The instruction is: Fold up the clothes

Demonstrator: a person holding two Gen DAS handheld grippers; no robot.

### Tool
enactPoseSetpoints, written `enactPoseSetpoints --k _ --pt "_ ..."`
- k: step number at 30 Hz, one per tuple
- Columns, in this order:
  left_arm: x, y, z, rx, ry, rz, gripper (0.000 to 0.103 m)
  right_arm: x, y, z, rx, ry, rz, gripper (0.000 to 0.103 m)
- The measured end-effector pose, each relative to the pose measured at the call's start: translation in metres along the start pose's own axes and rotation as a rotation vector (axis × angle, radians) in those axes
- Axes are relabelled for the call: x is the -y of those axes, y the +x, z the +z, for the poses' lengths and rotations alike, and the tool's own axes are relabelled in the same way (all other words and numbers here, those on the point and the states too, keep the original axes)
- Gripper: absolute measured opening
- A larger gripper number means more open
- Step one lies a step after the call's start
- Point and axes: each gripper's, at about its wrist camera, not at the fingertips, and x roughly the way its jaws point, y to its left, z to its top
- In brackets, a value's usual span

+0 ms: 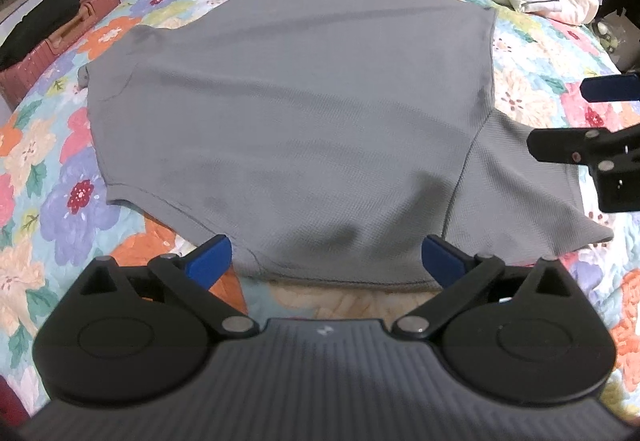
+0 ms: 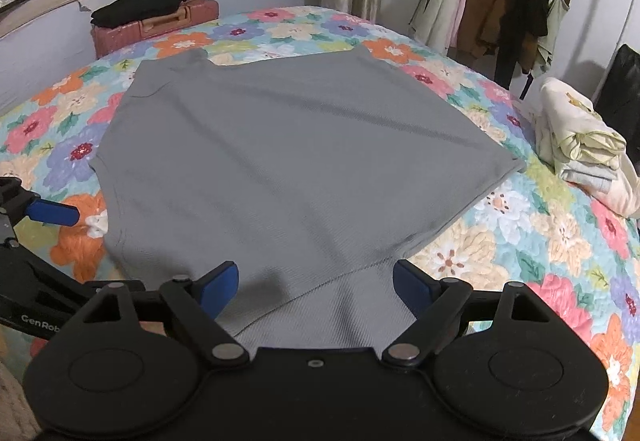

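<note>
Because both the left gripper (image 1: 327,256) and right gripper (image 2: 316,283) stand with jaws wide apart and empty, the grey T-shirt (image 1: 288,113) lies flat on the floral quilt (image 1: 52,177), its near hem just ahead of the fingertips; closing too shallowly may pinch quilt instead. No containers hold anything visible.

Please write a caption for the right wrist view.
Open right gripper above a gray shirt spread on a floral bedspread.
</note>
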Motion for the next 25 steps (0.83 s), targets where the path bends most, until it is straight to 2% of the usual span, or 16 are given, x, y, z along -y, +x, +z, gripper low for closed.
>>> enactPoseSetpoints --k 9,22,25 --pt "-0.002 -0.003 0.001 0.019 -0.012 -0.004 0.103 0.001 0.0 -0.012 0.059 0.112 0.03 0.088" --pt "0.0 -0.001 0.0 0.002 0.002 0.005 0.103 -0.004 0.0 -0.013 0.043 0.11 0.026 0.088" --pt "0.0 -0.001 0.0 -0.002 0.011 0.019 0.103 -0.008 0.001 -0.013 0.035 0.069 -0.007 0.088"
